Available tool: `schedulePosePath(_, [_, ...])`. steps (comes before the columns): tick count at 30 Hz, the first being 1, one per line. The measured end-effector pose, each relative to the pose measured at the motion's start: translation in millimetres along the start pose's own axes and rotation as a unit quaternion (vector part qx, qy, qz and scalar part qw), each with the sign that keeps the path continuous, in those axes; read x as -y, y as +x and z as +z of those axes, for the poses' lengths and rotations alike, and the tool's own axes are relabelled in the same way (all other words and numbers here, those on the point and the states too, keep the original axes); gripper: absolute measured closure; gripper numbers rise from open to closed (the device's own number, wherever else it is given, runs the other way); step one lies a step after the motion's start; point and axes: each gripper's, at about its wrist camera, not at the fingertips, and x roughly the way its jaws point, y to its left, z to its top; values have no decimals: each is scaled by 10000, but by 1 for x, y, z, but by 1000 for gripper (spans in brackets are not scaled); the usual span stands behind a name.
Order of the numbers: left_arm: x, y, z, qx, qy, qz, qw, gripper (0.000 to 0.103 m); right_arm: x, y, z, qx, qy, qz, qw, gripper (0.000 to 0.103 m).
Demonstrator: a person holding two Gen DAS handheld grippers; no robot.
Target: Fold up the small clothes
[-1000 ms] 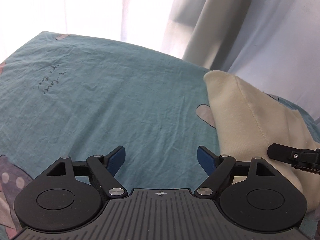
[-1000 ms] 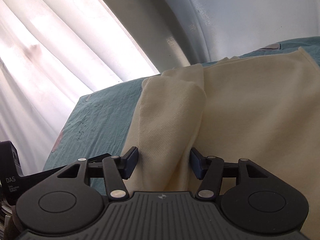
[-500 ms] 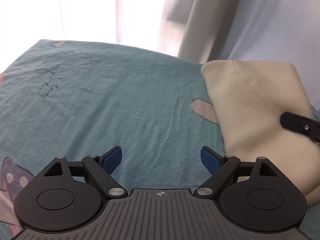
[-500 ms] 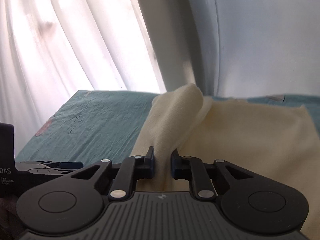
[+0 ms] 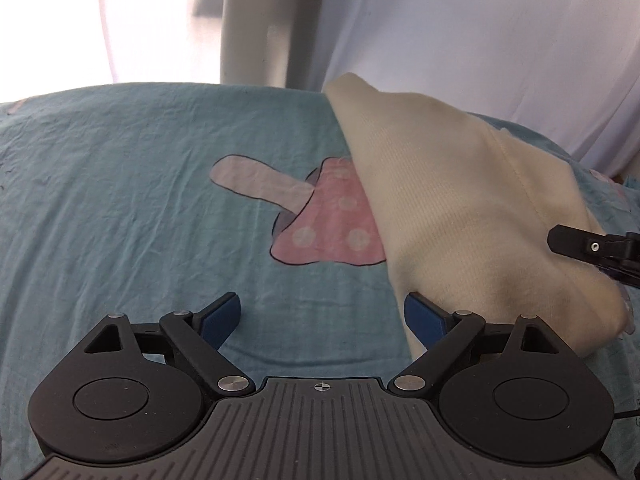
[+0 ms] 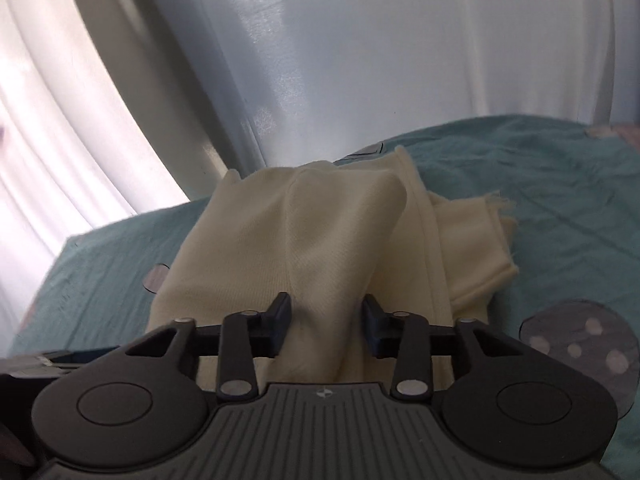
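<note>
Now the right gripper [image 6: 325, 326], clamped on a ridge of the cream garment [image 6: 320, 248] half a second ago, is opening, the fold between its jaws unpinched: probably a completed fold. Meanwhile the left gripper [image 5: 322, 318] widens, empty, near-left of the garment, which lies doubled on the teal sheet [image 5: 120, 200], right of centre, frayed edge exposed.

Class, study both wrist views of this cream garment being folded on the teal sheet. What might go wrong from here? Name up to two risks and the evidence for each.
1. The right claw is opening with a raised ridge of the cream garment between its fingers; the fold may slump or spring back unevenly.
2. The left claw is opening over the teal sheet, with only one finger at the garment's edge; closing here might pinch sheet too.
</note>
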Motion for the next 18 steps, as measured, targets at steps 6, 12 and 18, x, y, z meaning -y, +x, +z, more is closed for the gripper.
schedulePosePath(6, [3,-1,-1,-65,13,137,9999,10,-2,16,-2,-116,129,382,9991,83])
schedulePosePath(12, [4,-8,2,-51,5,228,9997,9,-50,-32,1,1076,-1766,-747,9755,87])
schedulePosePath(18, [6,-7,-1,-126,27,305,9995,9,-23,-22,-5,886,-1867,-1384,9686,87])
